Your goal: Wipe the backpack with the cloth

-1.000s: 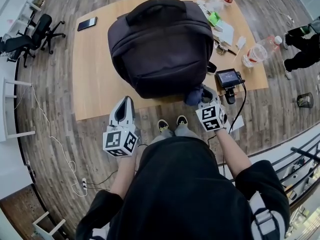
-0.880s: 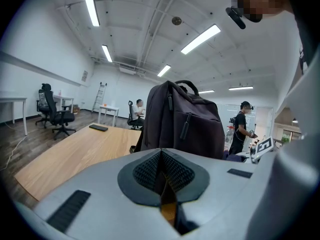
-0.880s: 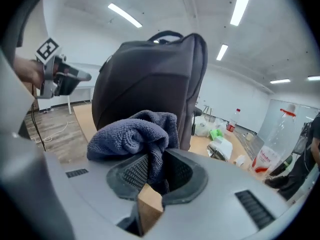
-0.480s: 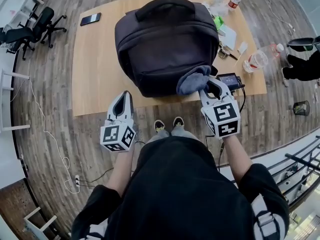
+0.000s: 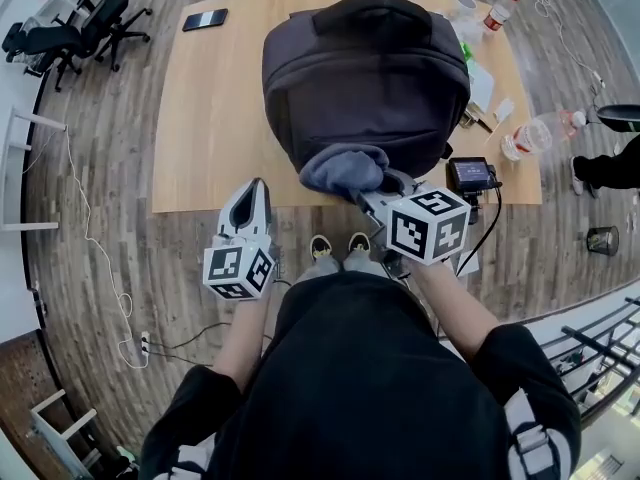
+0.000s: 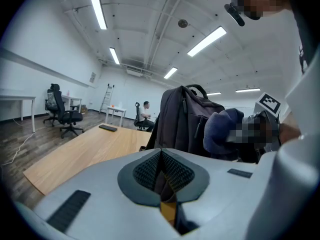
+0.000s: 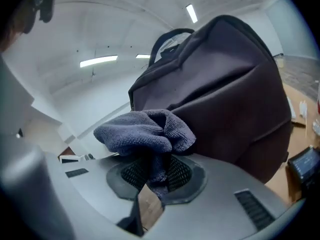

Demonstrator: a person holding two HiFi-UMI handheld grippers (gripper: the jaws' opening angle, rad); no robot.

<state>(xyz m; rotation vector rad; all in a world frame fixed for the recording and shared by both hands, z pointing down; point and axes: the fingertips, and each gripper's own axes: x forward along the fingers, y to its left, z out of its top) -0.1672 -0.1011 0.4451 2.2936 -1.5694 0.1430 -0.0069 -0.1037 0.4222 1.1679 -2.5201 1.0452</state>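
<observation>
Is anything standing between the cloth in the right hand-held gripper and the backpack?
Nothing visible does. The cloth, clamped in the right hand-held gripper, is right at the backpack's near face; whether it touches is unclear.

left gripper [image 5: 254, 190] fingers together, empty; right gripper [image 5: 378, 190] tilted, fingers clamped on cloth [image 5: 340, 168].
</observation>
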